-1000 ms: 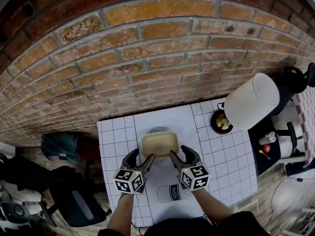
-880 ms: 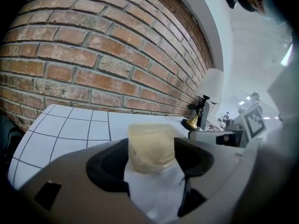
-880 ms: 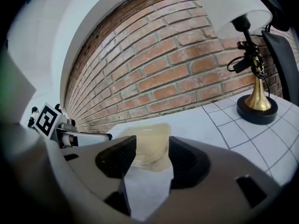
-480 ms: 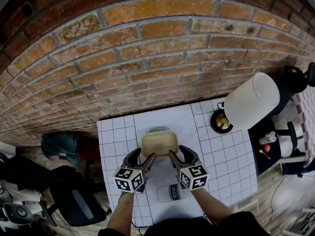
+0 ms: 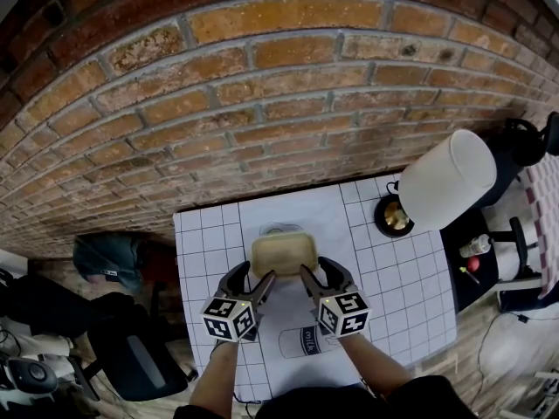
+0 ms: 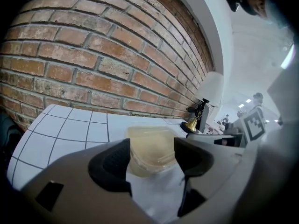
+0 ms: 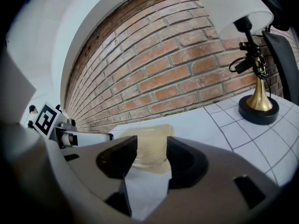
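Note:
A translucent yellowish plastic container point(image 5: 283, 254) hangs just above the white gridded table point(image 5: 203, 253), held from both near corners. My left gripper point(image 5: 255, 280) is shut on its near left edge, and the tub point(image 6: 150, 146) fills the gap between those jaws. My right gripper point(image 5: 317, 274) is shut on the near right edge, where the same tub point(image 7: 150, 146) sits between the jaws. A clear item point(image 5: 279, 230) on the table peeks out from under the container's far side, mostly hidden.
A lamp with a white shade point(image 5: 446, 180) and brass base point(image 5: 395, 217) stands at the table's right rear. A white can point(image 5: 304, 342) lies near the front edge between my arms. A brick wall point(image 5: 262, 103) backs the table; a dark chair point(image 5: 131, 356) sits left.
Both grippers and the container have shifted very slightly up and toward the wall; the grip is unchanged.

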Motion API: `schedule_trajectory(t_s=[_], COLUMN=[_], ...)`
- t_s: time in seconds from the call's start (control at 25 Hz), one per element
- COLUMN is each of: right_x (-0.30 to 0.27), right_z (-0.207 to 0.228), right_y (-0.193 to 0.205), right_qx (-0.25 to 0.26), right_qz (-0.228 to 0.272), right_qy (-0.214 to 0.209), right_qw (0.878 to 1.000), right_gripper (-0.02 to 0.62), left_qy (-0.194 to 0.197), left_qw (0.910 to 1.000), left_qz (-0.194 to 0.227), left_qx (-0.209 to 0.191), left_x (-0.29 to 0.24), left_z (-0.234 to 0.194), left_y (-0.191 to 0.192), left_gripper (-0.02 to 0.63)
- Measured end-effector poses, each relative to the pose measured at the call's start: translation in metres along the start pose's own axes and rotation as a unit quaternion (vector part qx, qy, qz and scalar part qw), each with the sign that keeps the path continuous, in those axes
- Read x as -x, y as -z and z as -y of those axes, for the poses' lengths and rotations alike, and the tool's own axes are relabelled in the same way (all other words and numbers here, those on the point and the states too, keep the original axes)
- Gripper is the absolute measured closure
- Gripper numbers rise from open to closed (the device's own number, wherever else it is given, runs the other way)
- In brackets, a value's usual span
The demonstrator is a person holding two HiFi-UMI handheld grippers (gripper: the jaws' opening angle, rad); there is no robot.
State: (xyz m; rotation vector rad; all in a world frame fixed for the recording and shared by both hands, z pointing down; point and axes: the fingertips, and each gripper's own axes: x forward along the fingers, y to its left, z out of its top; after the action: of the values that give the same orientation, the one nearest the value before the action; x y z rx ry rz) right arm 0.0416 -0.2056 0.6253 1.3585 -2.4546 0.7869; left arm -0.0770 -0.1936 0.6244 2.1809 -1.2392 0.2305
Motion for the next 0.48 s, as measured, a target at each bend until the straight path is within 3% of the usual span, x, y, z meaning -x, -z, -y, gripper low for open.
schedule_trajectory(t_s=[0.48], right_x=[0.009], right_z=[-0.001], right_y=[-0.013], right_qx=[-0.005], right_qz=[0.024], right_qy=[0.009], right_qw=[1.0], right_gripper=[0.457], left_qy=[0.0], left_qw=[0.9997], left_qz=[0.024], left_qx=[-0.002], left_x=[0.01], left_z=[0.004], left_y=[-0.014], left_gripper=[0.326])
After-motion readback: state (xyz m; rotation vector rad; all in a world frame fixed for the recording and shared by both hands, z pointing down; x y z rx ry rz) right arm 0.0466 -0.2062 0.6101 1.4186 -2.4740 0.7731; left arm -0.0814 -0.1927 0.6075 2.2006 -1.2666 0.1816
